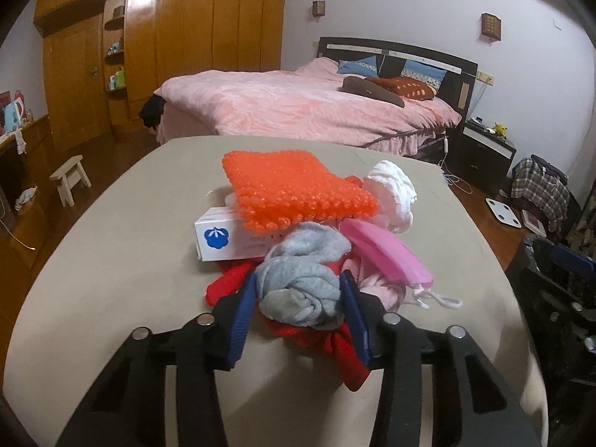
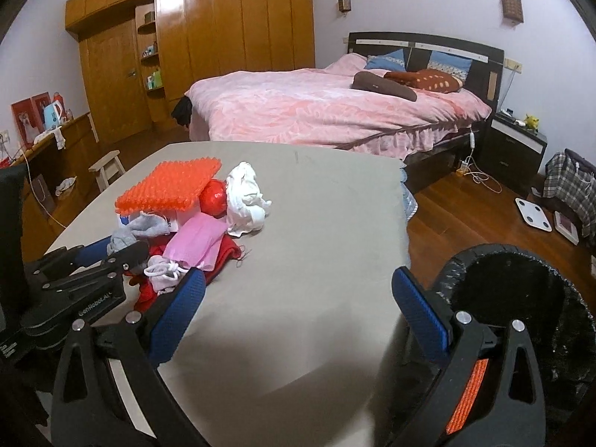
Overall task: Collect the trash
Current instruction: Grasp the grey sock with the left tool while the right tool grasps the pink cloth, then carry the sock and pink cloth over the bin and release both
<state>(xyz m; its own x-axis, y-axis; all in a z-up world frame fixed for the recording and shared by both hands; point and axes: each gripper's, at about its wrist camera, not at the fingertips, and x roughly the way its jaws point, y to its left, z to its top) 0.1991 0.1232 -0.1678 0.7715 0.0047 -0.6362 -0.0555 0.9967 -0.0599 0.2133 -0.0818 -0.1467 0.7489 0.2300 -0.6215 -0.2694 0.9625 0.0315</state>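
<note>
A heap of trash lies on the beige table (image 1: 111,260): orange bubble wrap (image 1: 298,193) on a white box with a blue logo (image 1: 223,240), a crumpled white wad (image 1: 395,193), a pink paper piece (image 1: 383,253), a red cloth (image 1: 335,346) and a grey sock (image 1: 301,283). My left gripper (image 1: 300,287) has its blue pads pressed on both sides of the grey sock. The right wrist view shows that left gripper (image 2: 115,251) from the side and a red ball (image 2: 214,193) behind the pink paper. My right gripper (image 2: 298,298) stands open over bare tabletop, holding nothing.
A bin lined with a black bag (image 2: 514,298) stands off the table's right edge, beside my right gripper. Beyond the table are a pink bed (image 2: 335,111), a wooden wardrobe (image 2: 223,37), a small stool (image 2: 108,167) and a white scale (image 2: 532,214) on the wood floor.
</note>
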